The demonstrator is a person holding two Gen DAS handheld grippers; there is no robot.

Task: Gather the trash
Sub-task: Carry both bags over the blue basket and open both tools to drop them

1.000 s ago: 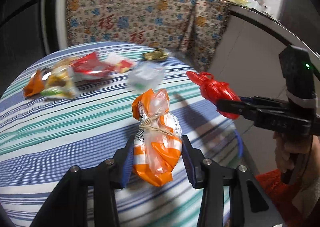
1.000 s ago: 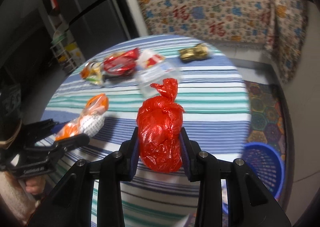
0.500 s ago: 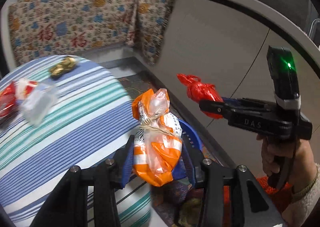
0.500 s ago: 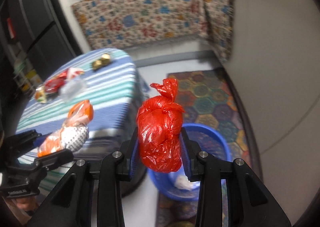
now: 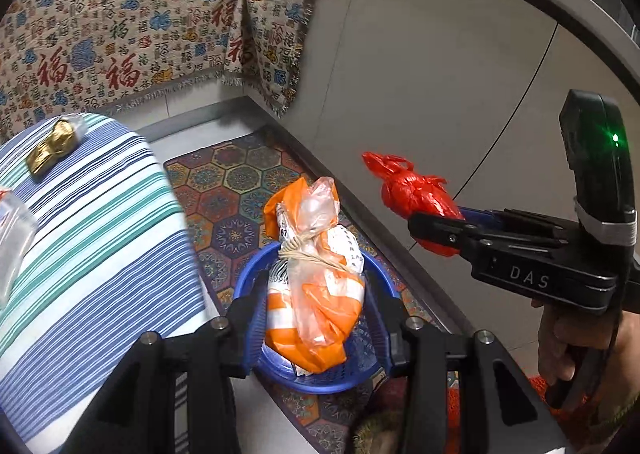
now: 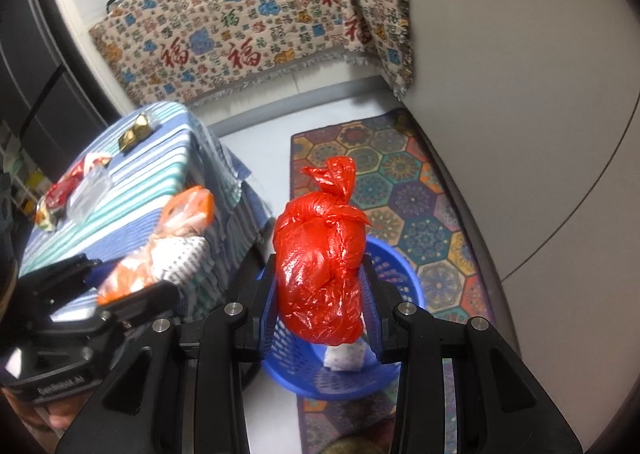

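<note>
Holding a tied bundle apiece, both grippers hang above the blue basket (image 6: 394, 270) on the floor, off the right edge of the striped table (image 5: 100, 238). On that table's far edge lies a gold wrapper (image 5: 52, 147); more wrappers (image 6: 64, 189) and a clear plastic piece (image 6: 88, 187) sit along its left side, not yet collected.

The left gripper (image 5: 316, 318) is clamped at a narrow setting on the orange-and-white bag (image 5: 316, 286), pads pressing its lower half, knot upward, straight over the basket's mouth. The bag looks soft, crinkly and light, its film probably slippery; the firmest hold is likely where it is now, on the packed belly below the string tie, since the loose top would probably slide out.

The right gripper (image 6: 320, 306) likewise grips the red bag (image 6: 320, 266) across its bulging middle, twisted knot above. It too seems light and squashy. A white scrap (image 6: 346, 358) already lies in the basket.

Both tools tilt steeply down toward the basket, and the person's right hand (image 5: 576, 346) wraps the handle at the right edge of the left view.
</note>
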